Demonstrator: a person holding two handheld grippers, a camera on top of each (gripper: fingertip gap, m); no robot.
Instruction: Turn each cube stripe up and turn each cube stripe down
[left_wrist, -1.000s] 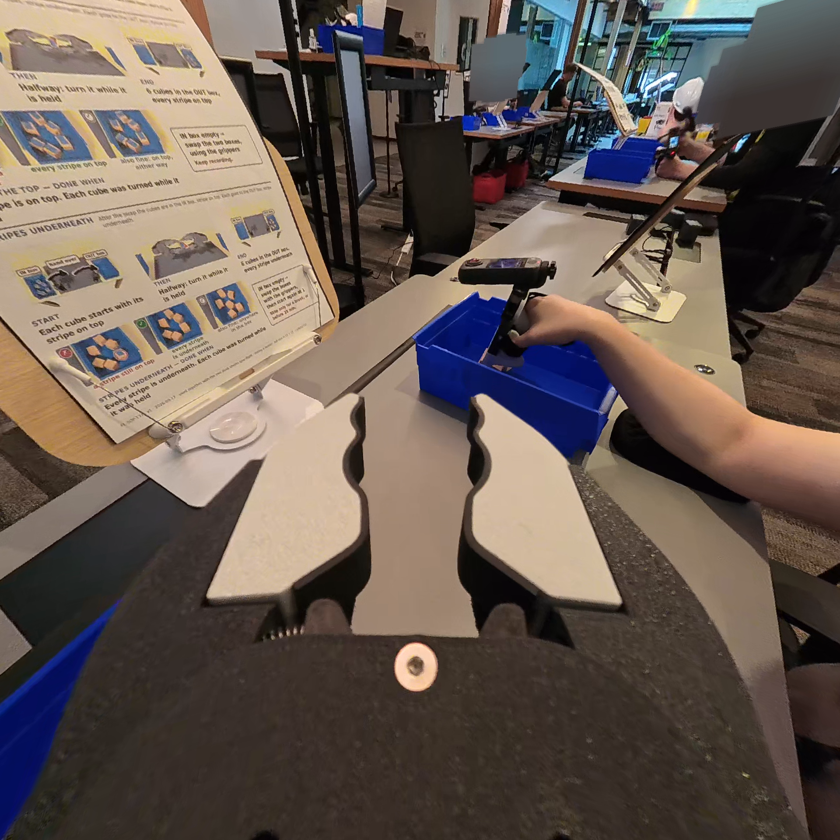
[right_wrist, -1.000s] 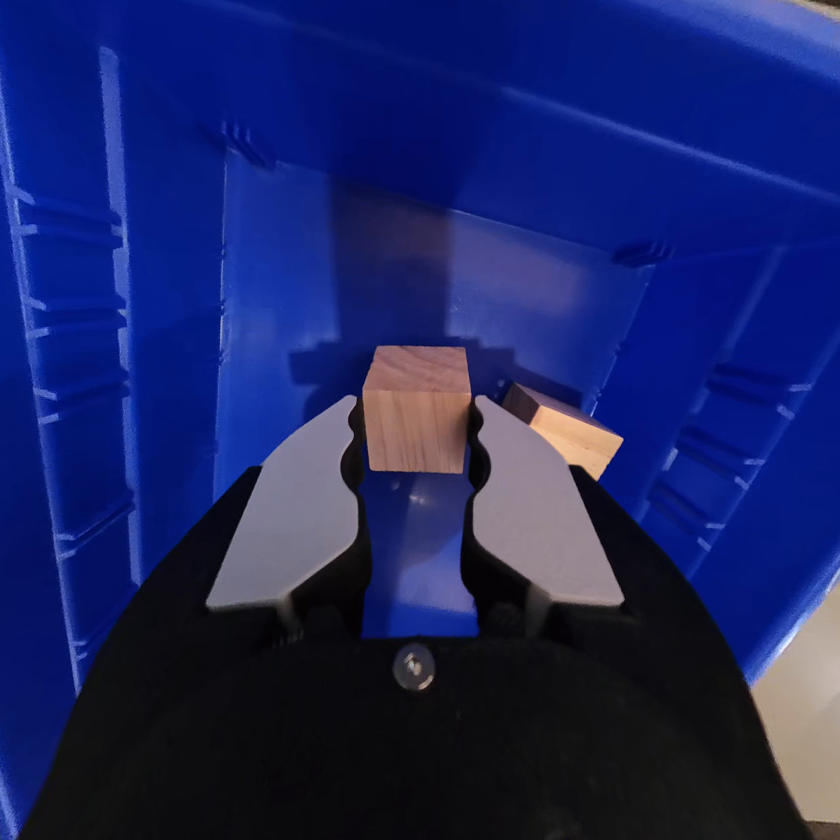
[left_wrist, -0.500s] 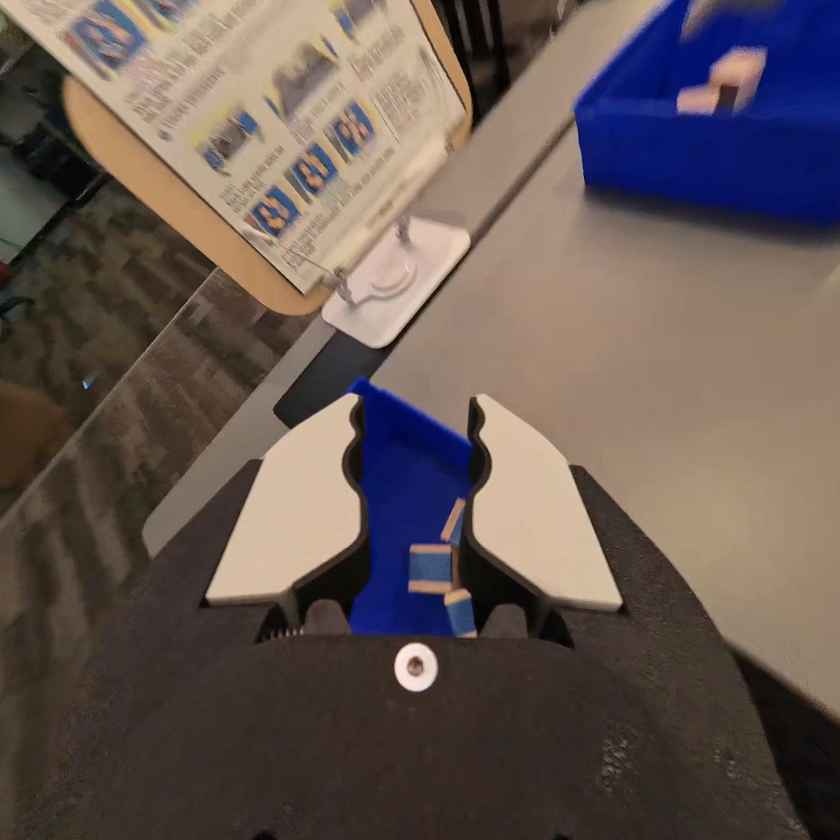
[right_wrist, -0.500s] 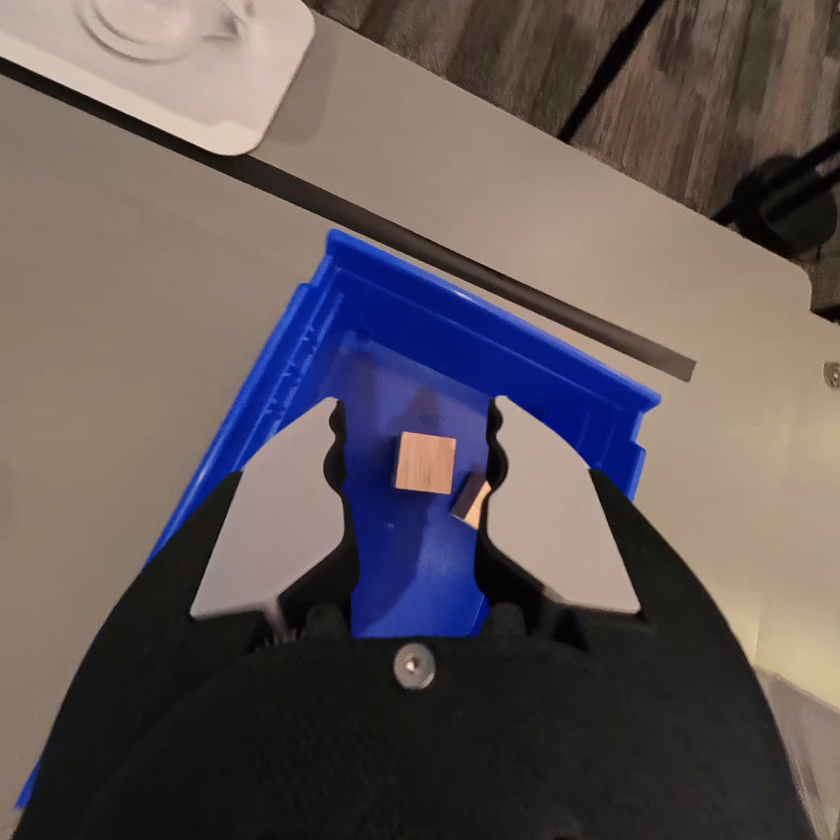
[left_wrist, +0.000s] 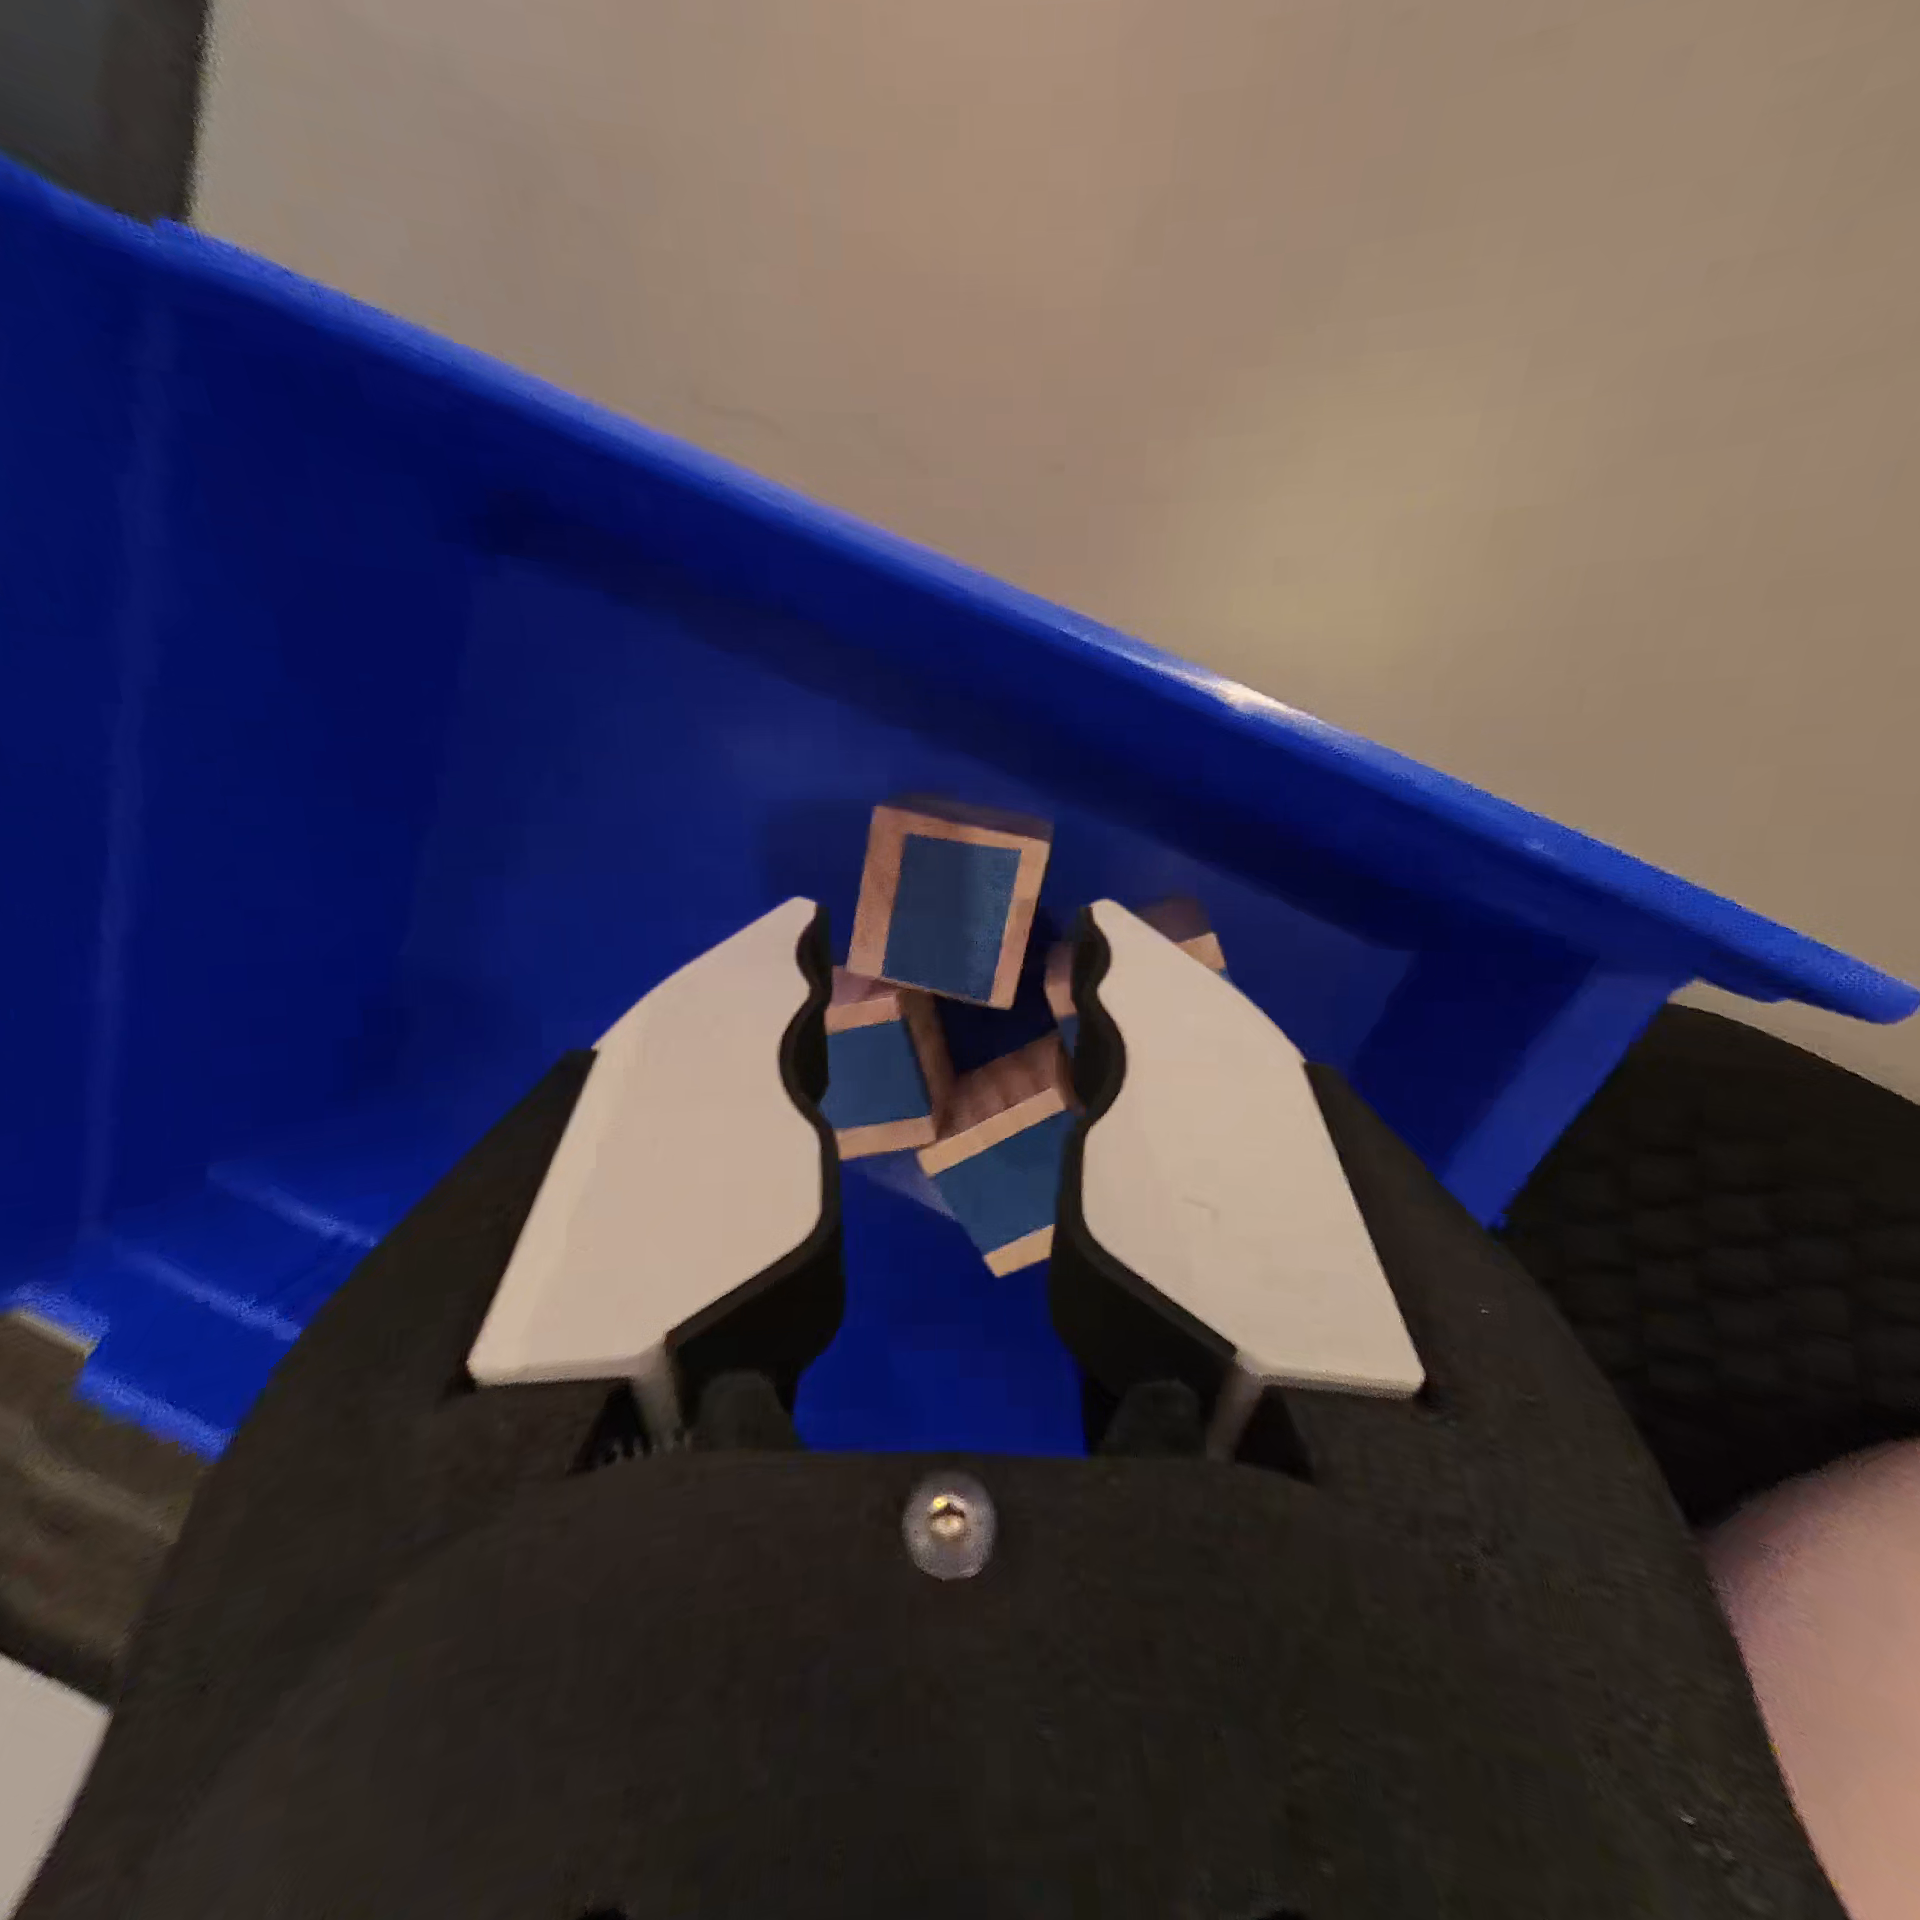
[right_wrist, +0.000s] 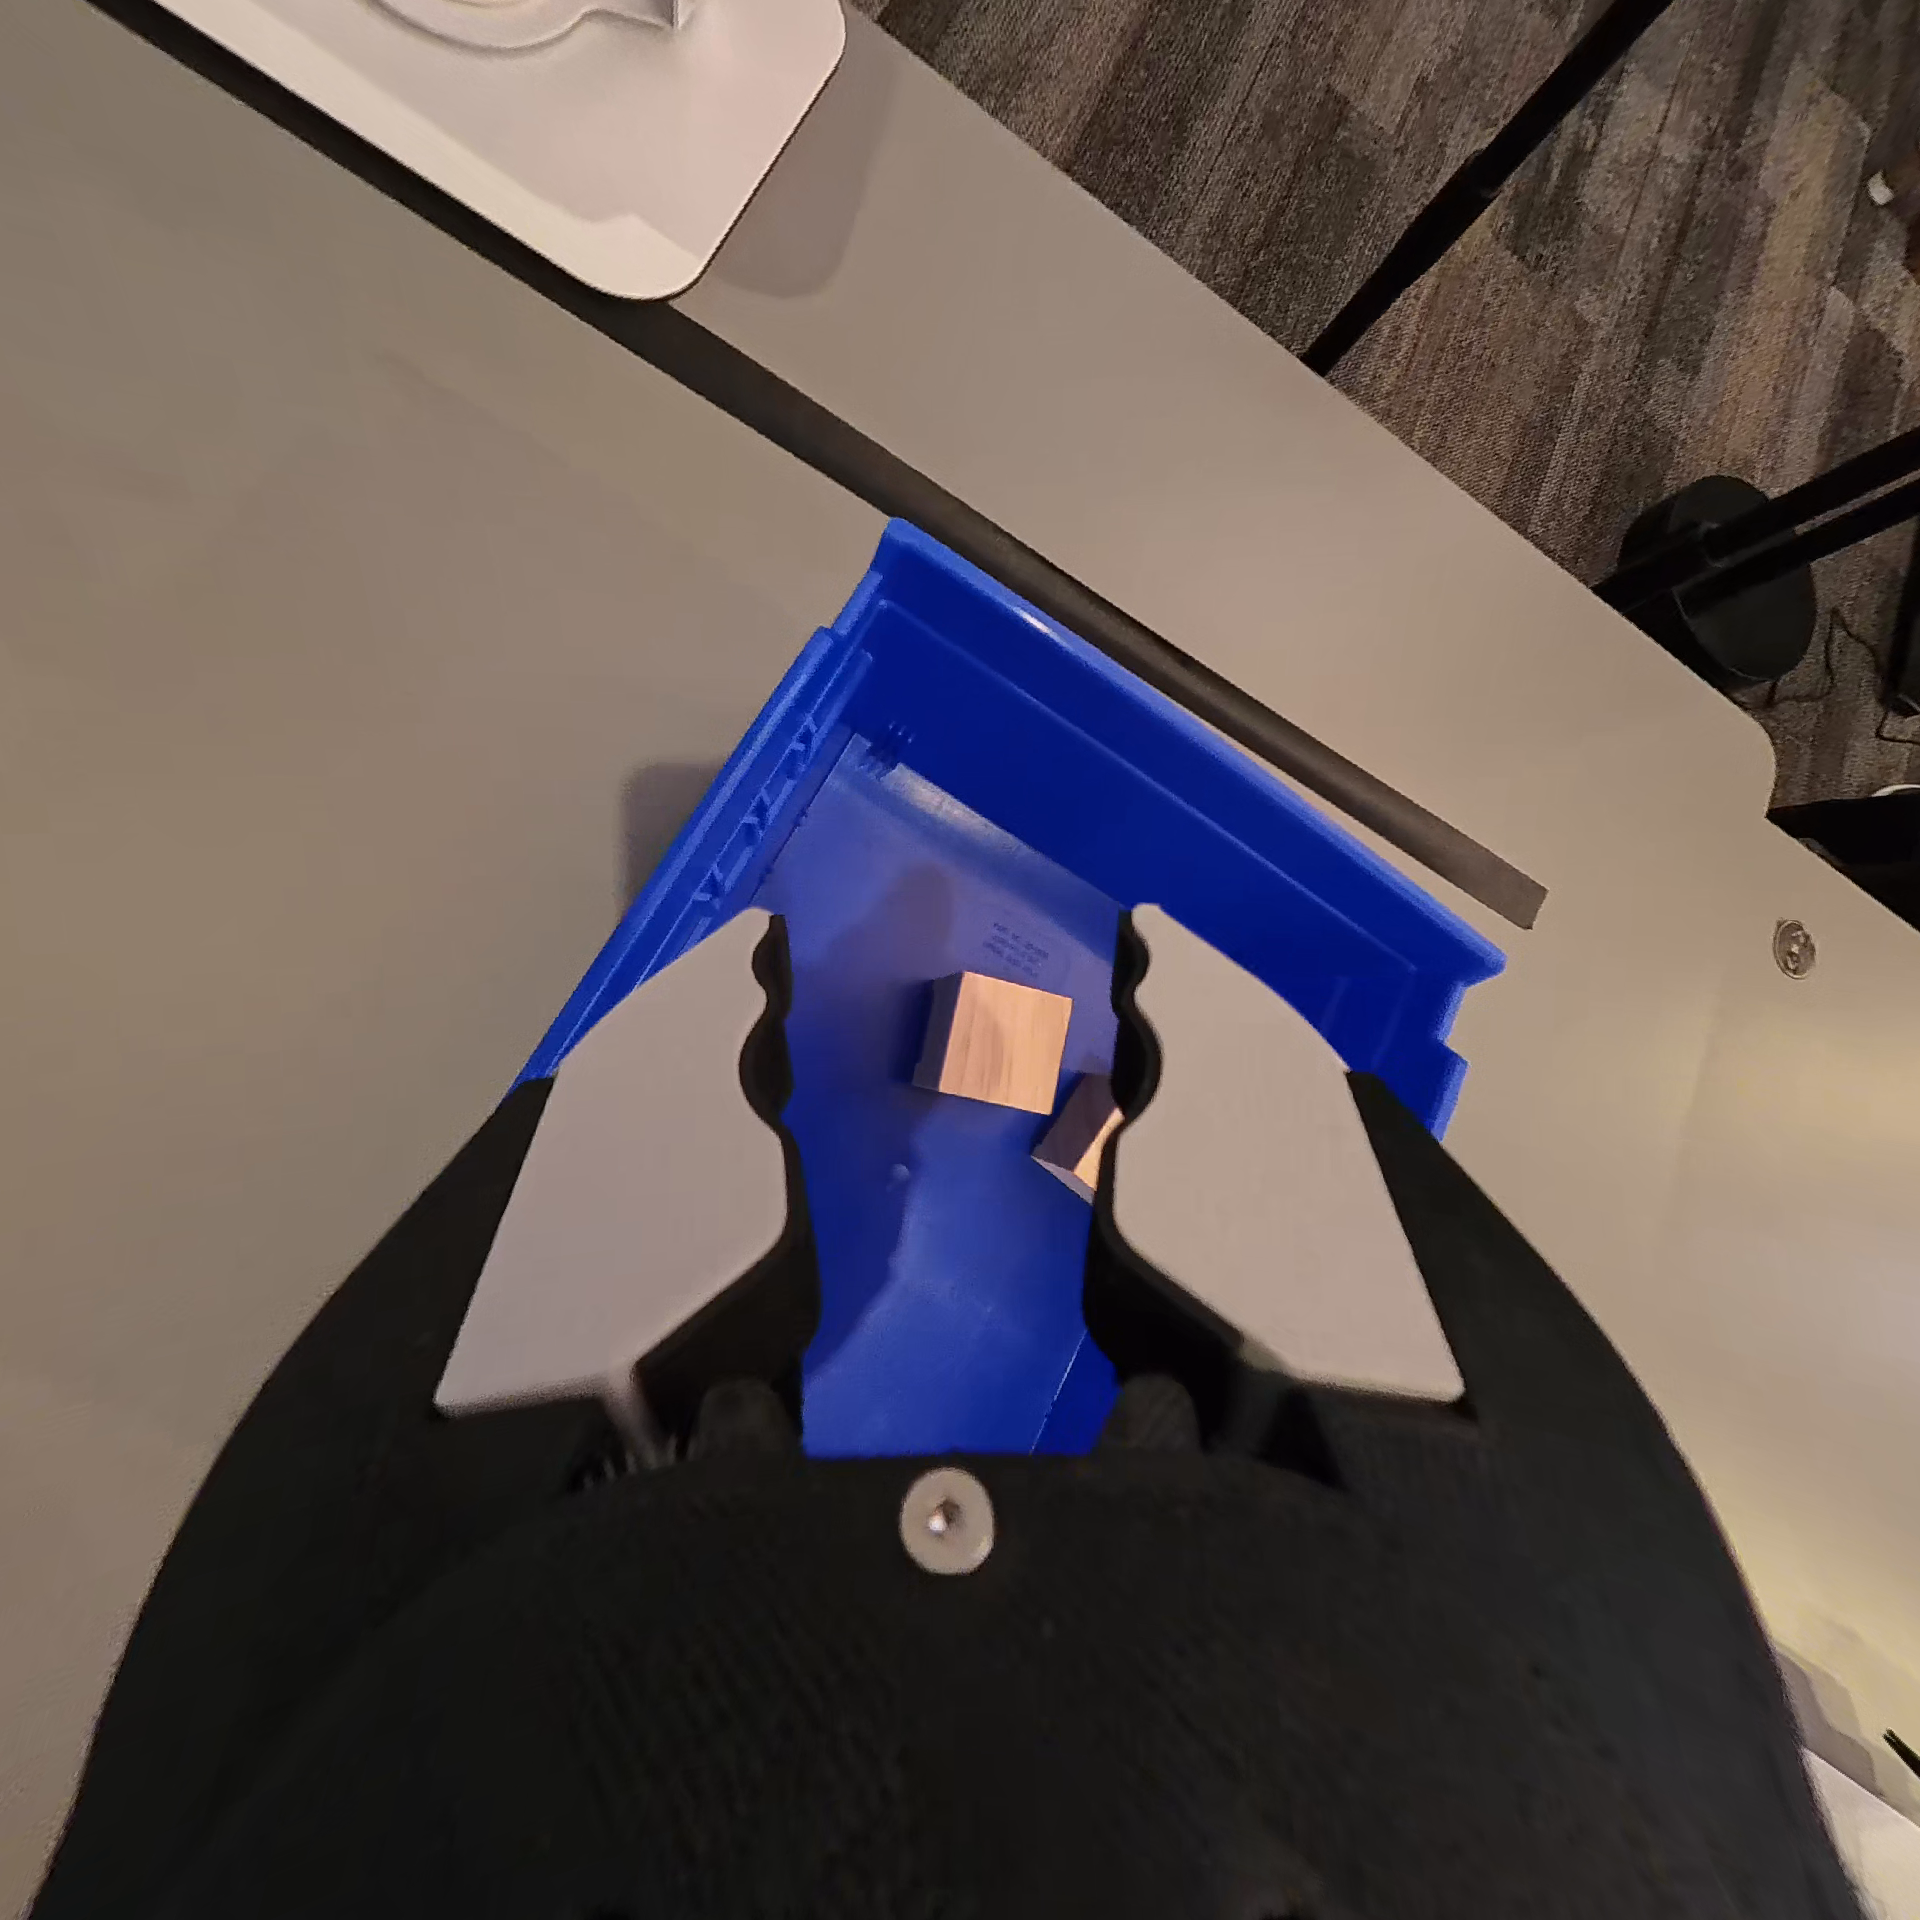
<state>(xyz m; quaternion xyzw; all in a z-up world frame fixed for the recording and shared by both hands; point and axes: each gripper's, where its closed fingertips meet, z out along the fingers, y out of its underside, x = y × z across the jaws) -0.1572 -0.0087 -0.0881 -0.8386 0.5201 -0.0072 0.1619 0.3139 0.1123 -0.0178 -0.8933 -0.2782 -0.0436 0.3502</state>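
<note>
While the left gripper (left_wrist: 945, 940) dipped into a blue bin (left_wrist: 436, 727), its jaws stood spread above striped cubes (left_wrist: 948, 904). The right gripper (right_wrist: 948, 925) hovered high over another bin (right_wrist: 1226, 831), jaws spread, a plain cube (right_wrist: 1003, 1042) below.

Black tongs (left_wrist: 945, 914), pale wavy-edged fingers (left_wrist: 665, 1174), one silver screw (left_wrist: 943, 1536).

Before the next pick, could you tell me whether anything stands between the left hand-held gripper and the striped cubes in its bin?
Nothing visible does. The left hand-held gripper is open above the blue bin, with the striped cubes directly ahead between its fingers.
</note>
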